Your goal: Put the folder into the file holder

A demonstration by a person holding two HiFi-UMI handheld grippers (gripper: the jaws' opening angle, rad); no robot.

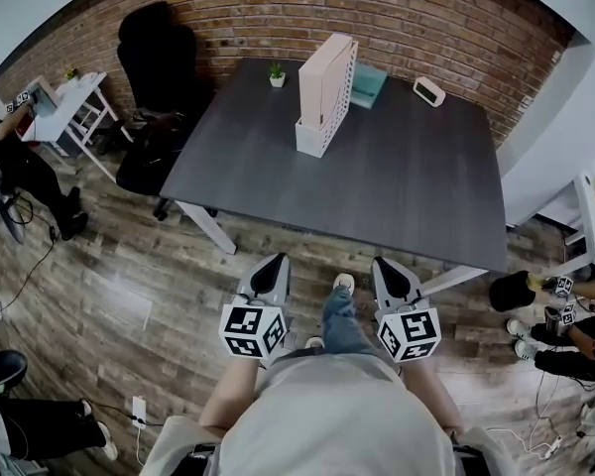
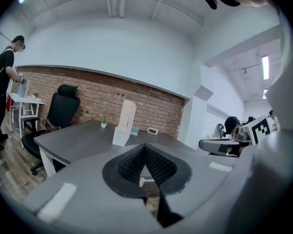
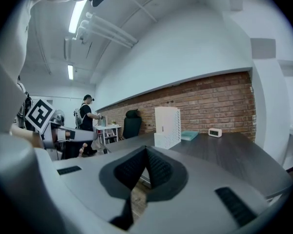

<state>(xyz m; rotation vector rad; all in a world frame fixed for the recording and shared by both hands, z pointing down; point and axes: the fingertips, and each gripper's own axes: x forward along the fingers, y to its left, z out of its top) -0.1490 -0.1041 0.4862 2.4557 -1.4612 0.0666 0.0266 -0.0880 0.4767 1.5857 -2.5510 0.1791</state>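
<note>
Folder point(image 1: 369, 84), the teal one, lies flat at the far side of the desk point(image 1: 407, 186), just beside the holder point(image 1: 324, 97) and to its right as you face it. Its long axis seems to run away from you toward the brick wall. You stand back from the near edge, so both grippers are well apart from it, the right gripper point(image 1: 387, 266) a little nearer than the left gripper point(image 1: 274, 264). The left fingers point(image 2: 158, 165) and right fingers point(image 3: 158, 168) are pressed together with nothing between them; you will need to open them before any grasp. The holder stands upright, its low end seemingly toward you; whether it already holds anything cannot be told.
</note>
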